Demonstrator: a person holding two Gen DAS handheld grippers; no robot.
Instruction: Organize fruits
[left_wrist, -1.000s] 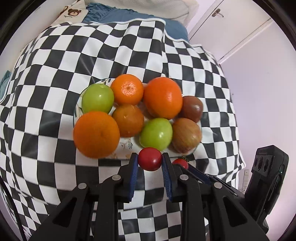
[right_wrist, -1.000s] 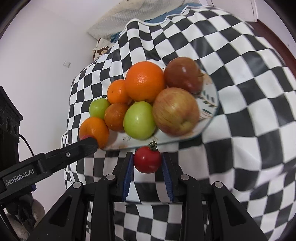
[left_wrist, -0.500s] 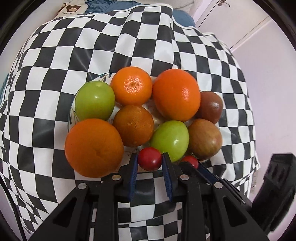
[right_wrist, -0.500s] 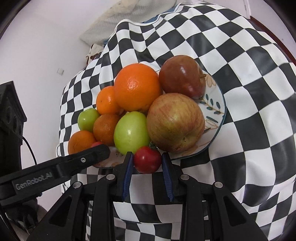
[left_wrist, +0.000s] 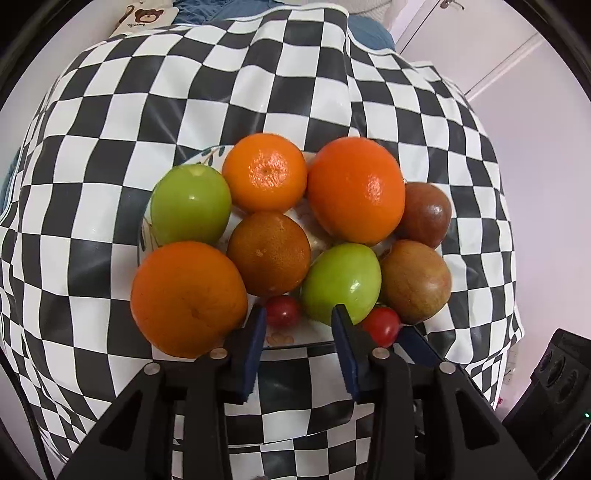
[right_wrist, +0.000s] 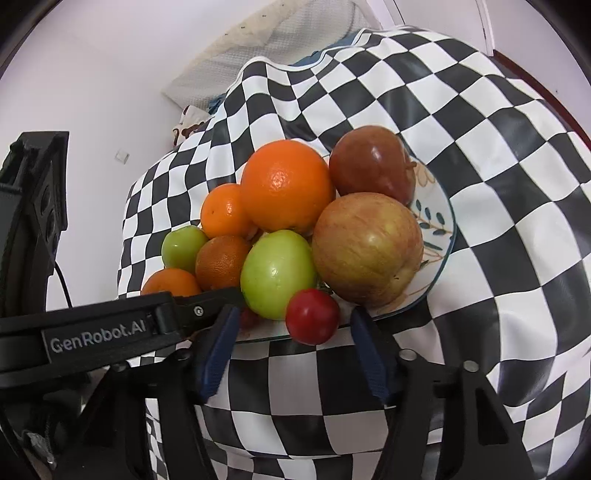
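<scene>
A patterned plate (left_wrist: 295, 338) (right_wrist: 439, 229) on the checkered cloth holds oranges (left_wrist: 354, 194), green apples (left_wrist: 341, 282) and red-brown apples (right_wrist: 365, 247). My left gripper (left_wrist: 297, 321) is open at the plate's near rim; a small red tomato (left_wrist: 282, 310) lies on the plate just past its fingertips. My right gripper (right_wrist: 291, 325) is open too, with a second red tomato (right_wrist: 312, 315) (left_wrist: 380, 325) resting on the plate's near edge between its jaws. The left gripper's arm (right_wrist: 110, 332) crosses the right wrist view and hides part of the plate.
The checkered cloth (left_wrist: 258, 74) covers a rounded table that drops away on all sides. Bedding and a bear-print item (left_wrist: 142, 16) lie beyond the far edge. White cupboard doors (left_wrist: 461, 44) stand at the back right. A wall (right_wrist: 92, 74) is on the left.
Both grippers moved in to the plate's near rim and opened. Each let go of its small red tomato, which now rests on the plate.
</scene>
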